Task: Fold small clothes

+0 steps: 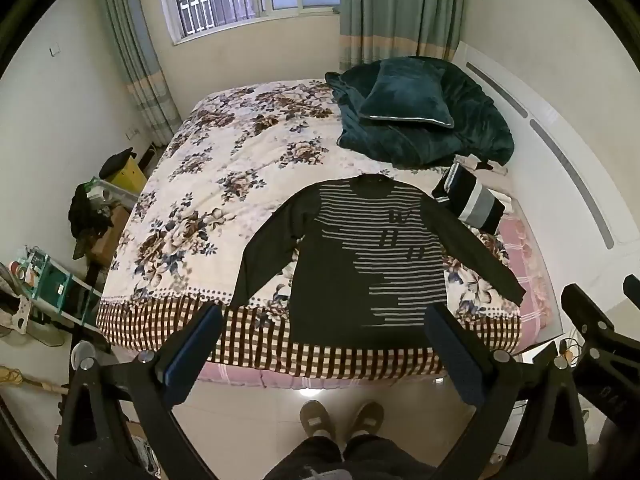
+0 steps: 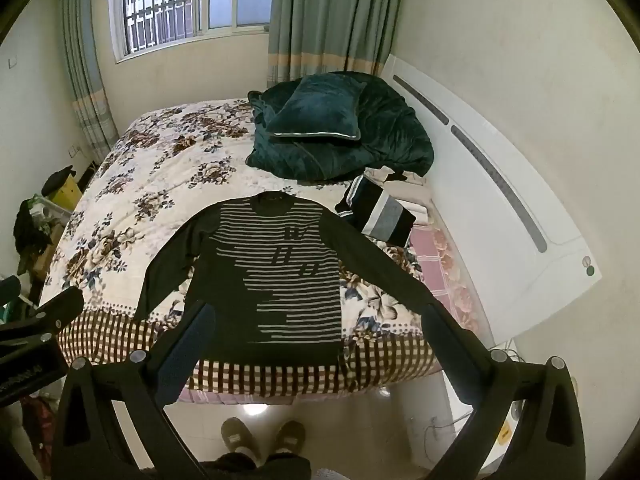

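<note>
A dark long-sleeved sweater [image 1: 360, 264] with grey stripes lies flat on the bed, face up, both sleeves spread out and its hem at the near edge. It also shows in the right wrist view [image 2: 280, 280]. My left gripper [image 1: 324, 316] is open and empty, held above the floor in front of the bed, short of the hem. My right gripper [image 2: 316, 312] is open and empty too, held at a like height beside it. Neither touches the sweater.
The bed has a floral cover [image 1: 224, 168] with a checked border. A dark green blanket and pillow [image 1: 416, 108] lie at the far right. A folded striped garment [image 1: 472, 200] lies by the white headboard [image 1: 560, 148]. Boxes and clutter [image 1: 96, 208] stand left. The person's slippers [image 1: 340, 420] are on the floor.
</note>
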A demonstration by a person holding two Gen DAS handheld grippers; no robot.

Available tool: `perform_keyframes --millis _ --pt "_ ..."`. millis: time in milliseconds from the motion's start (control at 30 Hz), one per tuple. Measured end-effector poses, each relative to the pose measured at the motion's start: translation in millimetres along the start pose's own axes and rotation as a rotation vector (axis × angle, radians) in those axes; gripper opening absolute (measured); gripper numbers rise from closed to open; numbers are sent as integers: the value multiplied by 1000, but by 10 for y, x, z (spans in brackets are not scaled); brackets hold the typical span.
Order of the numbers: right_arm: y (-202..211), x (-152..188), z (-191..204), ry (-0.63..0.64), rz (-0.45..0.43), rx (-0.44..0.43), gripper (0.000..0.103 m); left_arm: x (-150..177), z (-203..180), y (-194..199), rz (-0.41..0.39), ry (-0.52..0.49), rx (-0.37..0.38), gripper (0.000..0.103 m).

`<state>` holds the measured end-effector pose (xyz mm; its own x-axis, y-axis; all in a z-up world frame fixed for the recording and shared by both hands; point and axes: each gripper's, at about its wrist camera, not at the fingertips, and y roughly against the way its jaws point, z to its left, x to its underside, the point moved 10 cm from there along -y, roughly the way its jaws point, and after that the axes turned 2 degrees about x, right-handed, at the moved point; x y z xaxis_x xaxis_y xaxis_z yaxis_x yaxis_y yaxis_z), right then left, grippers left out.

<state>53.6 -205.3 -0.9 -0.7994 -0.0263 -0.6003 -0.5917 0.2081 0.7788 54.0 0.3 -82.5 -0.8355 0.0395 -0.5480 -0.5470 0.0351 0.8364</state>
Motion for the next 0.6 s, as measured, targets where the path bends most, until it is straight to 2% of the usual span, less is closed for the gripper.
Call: perform_keyframes --millis 600 --pt "-13 -5 21 -1 -5 3 103 -3 6 3 8 0 0 103"
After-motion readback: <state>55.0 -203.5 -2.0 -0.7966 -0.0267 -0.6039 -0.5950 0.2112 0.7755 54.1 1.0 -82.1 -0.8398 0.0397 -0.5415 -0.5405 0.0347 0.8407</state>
